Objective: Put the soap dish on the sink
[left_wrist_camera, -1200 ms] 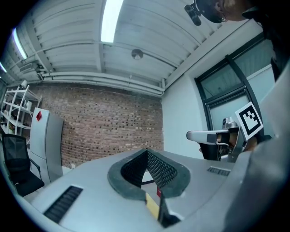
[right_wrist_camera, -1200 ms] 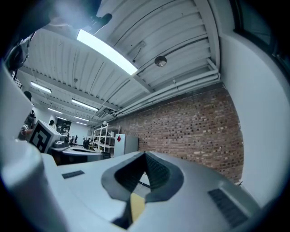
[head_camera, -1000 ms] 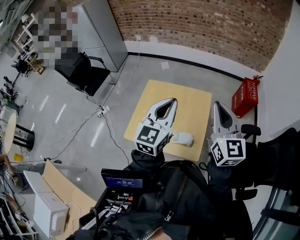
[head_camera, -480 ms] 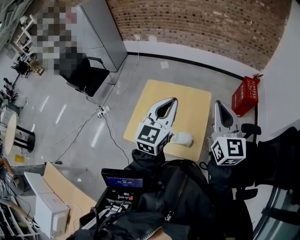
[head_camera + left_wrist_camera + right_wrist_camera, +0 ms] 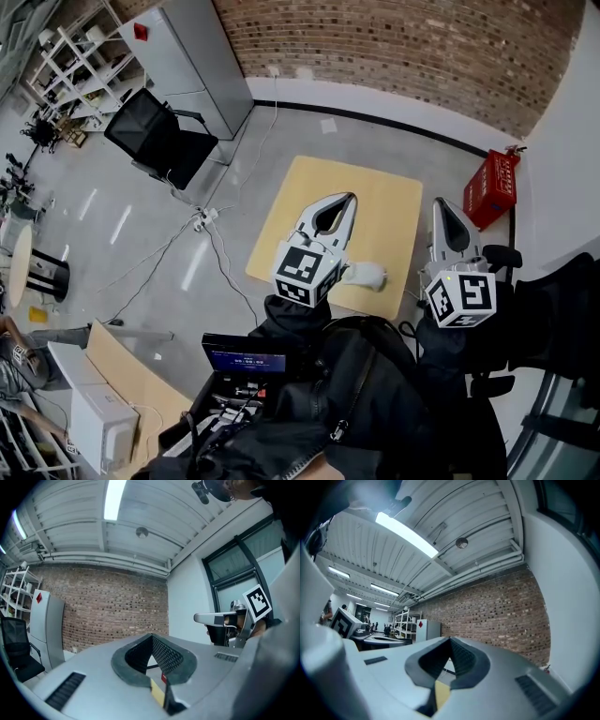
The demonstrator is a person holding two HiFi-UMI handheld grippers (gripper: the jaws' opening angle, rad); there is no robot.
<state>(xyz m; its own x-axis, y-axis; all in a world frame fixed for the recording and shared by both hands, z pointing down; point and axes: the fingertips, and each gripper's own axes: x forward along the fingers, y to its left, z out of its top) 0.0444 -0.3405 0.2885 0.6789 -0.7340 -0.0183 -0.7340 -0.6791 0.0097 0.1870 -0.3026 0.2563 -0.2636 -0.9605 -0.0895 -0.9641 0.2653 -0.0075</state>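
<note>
A small white rounded object (image 5: 366, 275), perhaps the soap dish, lies near the front edge of a light wooden table (image 5: 375, 202). No sink shows in any view. My left gripper (image 5: 348, 199) hovers above the table's middle, just left of the white object; its tips meet with nothing between them. In the left gripper view the left gripper (image 5: 151, 636) points level at the brick wall. My right gripper (image 5: 439, 203) hangs over the table's right edge, shut and empty. The right gripper view shows the right gripper (image 5: 450, 640) with its tips together.
A red box (image 5: 491, 192) stands on the floor right of the table. A black office chair (image 5: 155, 136) and grey cabinet (image 5: 192, 61) are at the left, with cables (image 5: 211, 234) across the floor. Another black chair (image 5: 553, 319) is close on the right. A brick wall (image 5: 403, 47) lies ahead.
</note>
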